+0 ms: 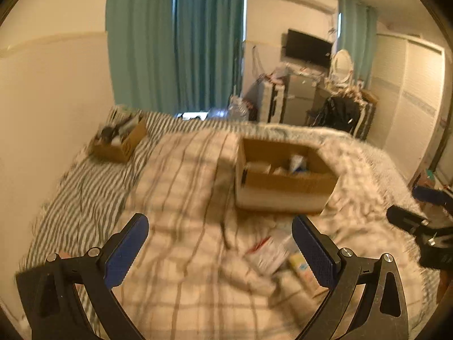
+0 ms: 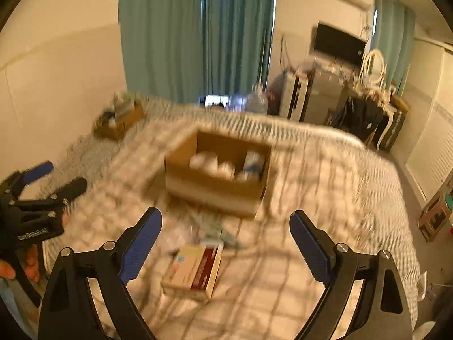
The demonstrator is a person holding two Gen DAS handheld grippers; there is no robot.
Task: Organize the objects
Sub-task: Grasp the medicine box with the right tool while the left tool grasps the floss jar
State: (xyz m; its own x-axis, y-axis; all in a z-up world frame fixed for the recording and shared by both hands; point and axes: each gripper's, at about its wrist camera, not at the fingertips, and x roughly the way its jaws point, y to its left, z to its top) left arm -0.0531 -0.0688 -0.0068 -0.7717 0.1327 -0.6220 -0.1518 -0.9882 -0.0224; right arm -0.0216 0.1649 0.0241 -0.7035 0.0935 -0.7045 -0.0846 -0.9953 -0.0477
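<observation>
here, two cardboard boxes sit on the bed: the near box in the middle of the checked quilt, with pale items inside too blurred to name, and the far box by the wall on the striped sheet, well apart from it. two claws are in view, both with jaws spread wide and nothing between them. the left claw hangs over the quilt short of the near box; the right claw does likewise.

the right wrist view shows one flat carton, tan with a dark red band, lying on the quilt between its fingers and just short of the near box. the left wrist view shows that spot only as a blur of a white and red packet and a yellowish thing beside its right finger. each view catches the other claw at its edge.
</observation>
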